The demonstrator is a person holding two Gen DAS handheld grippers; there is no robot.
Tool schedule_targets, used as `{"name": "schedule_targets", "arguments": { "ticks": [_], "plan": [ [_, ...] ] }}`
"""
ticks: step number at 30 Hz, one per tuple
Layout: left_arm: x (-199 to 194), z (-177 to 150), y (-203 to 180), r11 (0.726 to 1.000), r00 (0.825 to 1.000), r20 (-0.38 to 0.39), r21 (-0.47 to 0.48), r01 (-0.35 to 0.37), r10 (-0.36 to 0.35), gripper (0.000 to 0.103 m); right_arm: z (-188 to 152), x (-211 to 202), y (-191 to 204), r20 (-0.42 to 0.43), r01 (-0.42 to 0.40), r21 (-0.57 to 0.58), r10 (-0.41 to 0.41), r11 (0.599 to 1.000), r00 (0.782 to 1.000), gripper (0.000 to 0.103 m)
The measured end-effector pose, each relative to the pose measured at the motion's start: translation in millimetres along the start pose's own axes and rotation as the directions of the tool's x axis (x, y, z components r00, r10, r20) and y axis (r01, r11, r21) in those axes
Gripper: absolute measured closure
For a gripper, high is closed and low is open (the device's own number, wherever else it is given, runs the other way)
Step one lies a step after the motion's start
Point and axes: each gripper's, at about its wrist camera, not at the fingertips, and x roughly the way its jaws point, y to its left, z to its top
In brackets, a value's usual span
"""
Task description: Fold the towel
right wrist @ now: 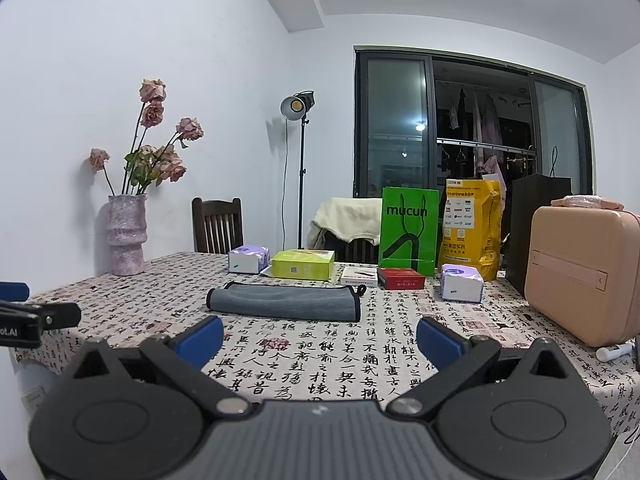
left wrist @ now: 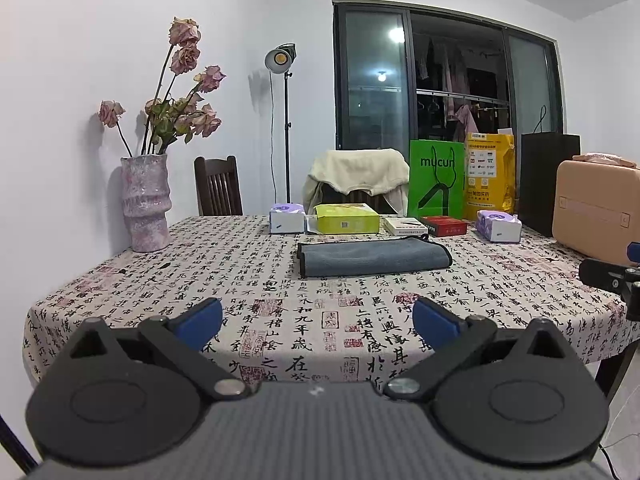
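I see my left gripper (left wrist: 318, 322) with fingers spread wide and empty above the near tablecloth (left wrist: 200, 272), the grey towel (left wrist: 374, 258) lying folded mid-table before a row of boxes (left wrist: 346, 219), and my right gripper (right wrist: 320, 338) likewise spread apart, empty.

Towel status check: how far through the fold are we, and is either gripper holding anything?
Done: the grey towel already lies on the table as a flat, layered rectangle, so it looks folded at least once. In hand: nothing; the left gripper and right gripper are both open and short of the towel, apart from it. Left: whether another fold is wanted cannot be told from these views; if so, an edge still needs gripping.
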Motion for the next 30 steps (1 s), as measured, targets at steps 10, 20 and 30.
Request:
{"name": "schedule_targets", "arguments": {
  "ticks": [10,20,30],
  "plan": [
    [0.4,-1.2,-0.4,1.0,1.0,0.0,0.001,0.001,-0.001,0.0,0.4,0.1,-0.2,-0.001,0.002,0.001,-0.002,1.0,1.0,0.0],
    [0.3,-1.3,-0.7,1.0,1.0,0.004,0.001,0.0,0.0,0.0,0.0,-0.2,0.2,-0.003,0.003,0.001,-0.003,1.0,1.0,0.0],
    [-2.4,0.7,-0.9,1.0,1.0,0.017,0.003,-0.003,0.003,0.0,-0.7,-0.9,0.3,0.0,0.004,0.0,-0.004,1.0,1.0,0.0]
  ]
}}
